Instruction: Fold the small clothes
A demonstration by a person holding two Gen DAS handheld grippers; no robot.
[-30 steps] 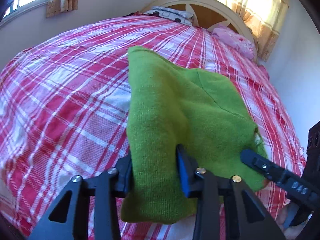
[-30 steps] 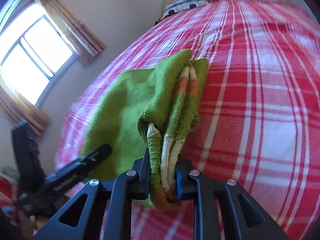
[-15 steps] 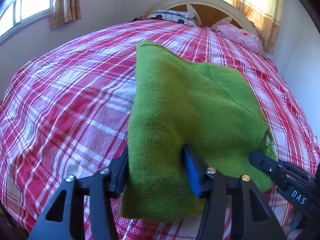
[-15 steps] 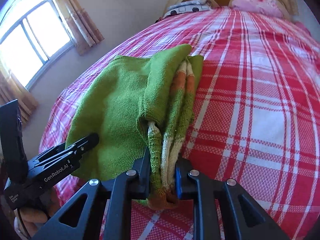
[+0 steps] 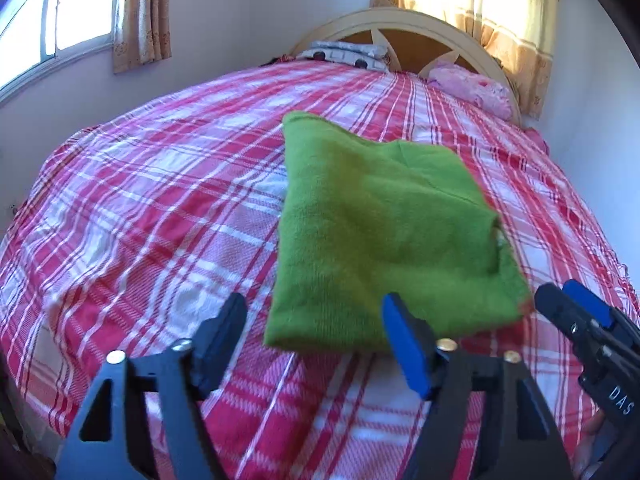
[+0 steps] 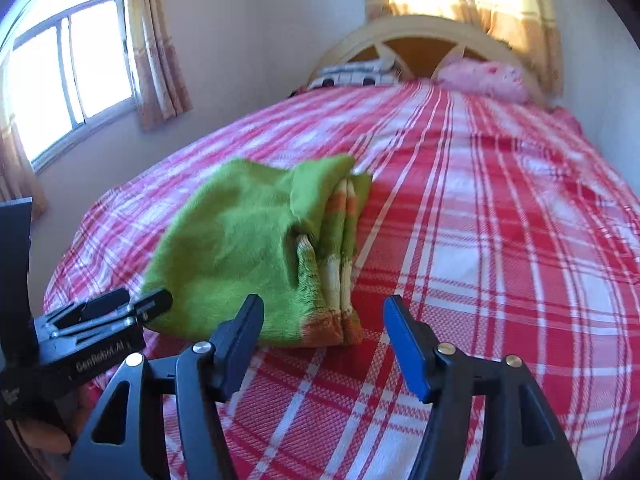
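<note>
A folded green knit sweater point(image 5: 380, 236) lies flat on the red plaid bedspread point(image 5: 160, 200). In the right wrist view the sweater point(image 6: 248, 248) shows orange and white striped cuffs along its right edge. My left gripper point(image 5: 316, 320) is open and empty, just in front of the sweater's near edge. My right gripper point(image 6: 320, 320) is open and empty, just in front of the striped corner. Each gripper also shows in the other's view: the right one at the lower right point(image 5: 576, 312), the left one at the lower left point(image 6: 132, 304).
The bed's cream headboard point(image 5: 400, 28) stands at the far end with a patterned pillow point(image 5: 344, 52) and a pink pillow point(image 5: 472, 84). A window point(image 6: 68, 80) with curtains is on the left wall. A white wall runs along the right.
Both grippers have opened and let go of the sweater, then drawn back from it. The sweater now lies flat on the bed.
</note>
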